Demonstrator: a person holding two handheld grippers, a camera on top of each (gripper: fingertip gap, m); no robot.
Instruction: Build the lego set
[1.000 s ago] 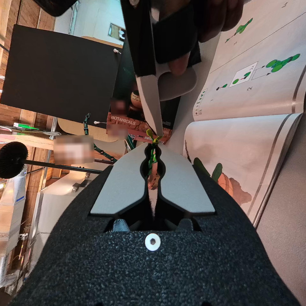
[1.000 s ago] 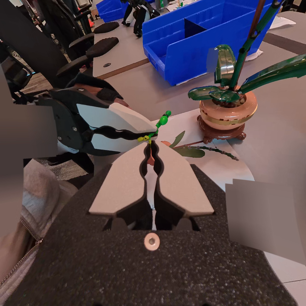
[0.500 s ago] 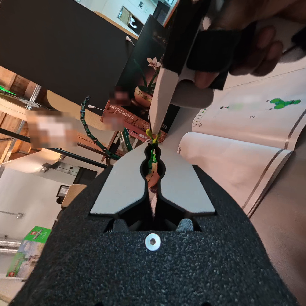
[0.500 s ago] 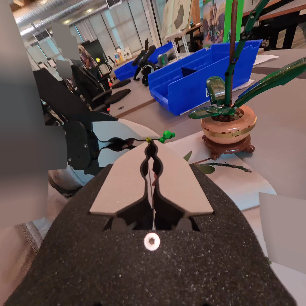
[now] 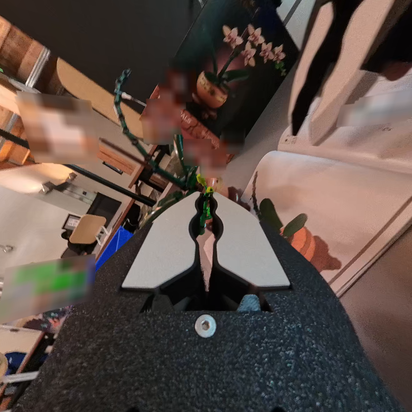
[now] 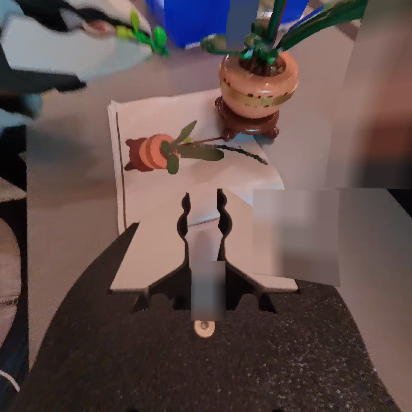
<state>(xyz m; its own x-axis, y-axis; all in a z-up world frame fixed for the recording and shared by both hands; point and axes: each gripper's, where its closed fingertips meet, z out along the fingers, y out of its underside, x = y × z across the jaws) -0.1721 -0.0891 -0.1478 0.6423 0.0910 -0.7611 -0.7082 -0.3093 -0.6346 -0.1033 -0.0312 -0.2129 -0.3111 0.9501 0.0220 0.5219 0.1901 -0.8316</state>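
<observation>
My left tool (image 5: 205,196) is clamped on the green sprig (image 5: 204,219), my right tool (image 6: 202,194) is apart and empty above the booklet (image 6: 156,116), so I should carry the sprig slowly to the pot (image 6: 258,87).

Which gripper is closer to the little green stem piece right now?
Left. The left gripper is shut on the stem; the right gripper is open and empty, well apart from it over the booklet.
</observation>
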